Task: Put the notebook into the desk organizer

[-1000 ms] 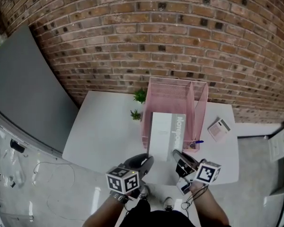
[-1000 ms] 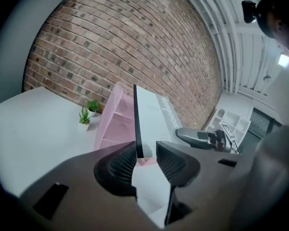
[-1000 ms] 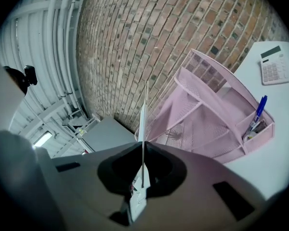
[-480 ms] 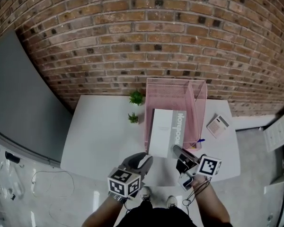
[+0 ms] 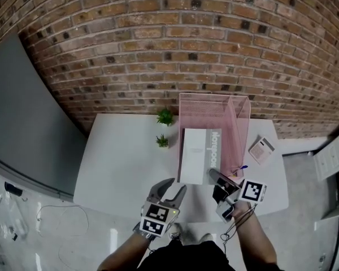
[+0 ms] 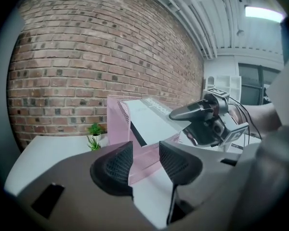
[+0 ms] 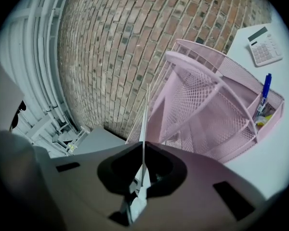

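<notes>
A pink mesh desk organizer (image 5: 214, 114) stands on the white table (image 5: 124, 151) against the brick wall. The white and grey notebook (image 5: 200, 156) lies slanted in its wide left compartment, with its near end sticking out over the front. My right gripper (image 5: 219, 178) is shut on that near edge; in the right gripper view the notebook (image 7: 145, 124) runs edge-on between the pads of the gripper (image 7: 142, 170). My left gripper (image 5: 172, 189) hangs before the table's front edge, left of the notebook. Its jaws are opening with nothing between them, and the organizer (image 6: 116, 124) stands beyond them.
Two small potted plants (image 5: 165, 116) (image 5: 162, 141) stand left of the organizer. A calculator (image 5: 262, 149) lies to its right. A blue pen (image 5: 239, 169) stands in the organizer's small front right pocket. A grey panel (image 5: 22, 112) leans at the far left.
My left gripper's jaws have spread wider and it has shifted slightly right. The right gripper and the notebook have hardly moved.
</notes>
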